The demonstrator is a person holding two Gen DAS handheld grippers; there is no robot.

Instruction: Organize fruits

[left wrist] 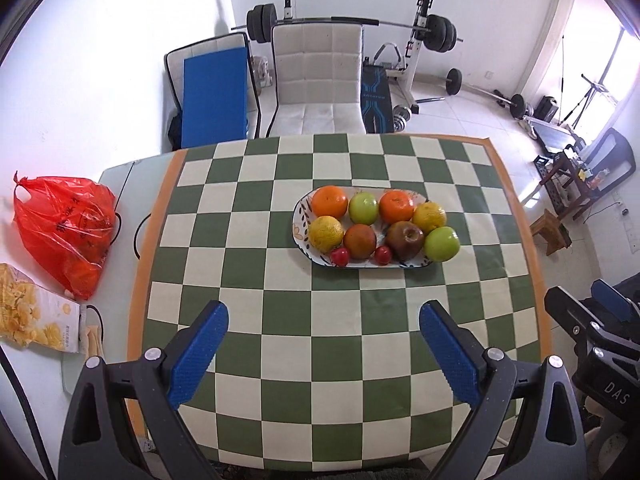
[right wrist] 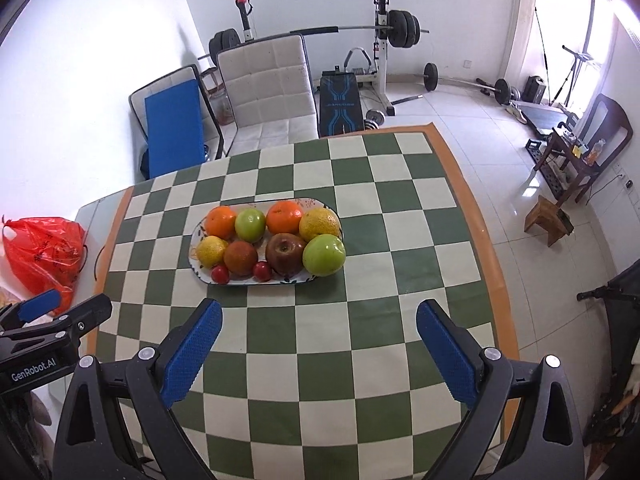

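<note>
We hold our left gripper (left wrist: 323,322) wide open over the checkered cloth (left wrist: 280,312), and nothing is between its blue pads (left wrist: 198,354). Our right gripper (right wrist: 319,320) is wide open too, and it holds nothing. Both hang above the near part of the table, well apart from the fruit.

Past the grippers, an oval plate (left wrist: 301,216) sits on the cloth, near the middle. All the fruit is on the plate, packed close together. In the back row we see an orange (left wrist: 329,201), a green apple (left wrist: 363,208), another orange (left wrist: 396,206) and a yellow fruit (left wrist: 429,215). In the front row we see a second yellow fruit (left wrist: 325,233), a dark orange fruit (left wrist: 359,241), a dark red apple (left wrist: 405,239) and a big green apple (left wrist: 441,243). That big green apple sits at the right end of the plate. Two small red fruits (left wrist: 340,257) lie at the front edge of the plate.

To the left, off the cloth, a red plastic bag (left wrist: 60,228) and a bag of chips (left wrist: 28,312) lie on the table. Behind the table stands a white chair (left wrist: 316,76), and farther back there is a weight rack (left wrist: 424,28).
</note>
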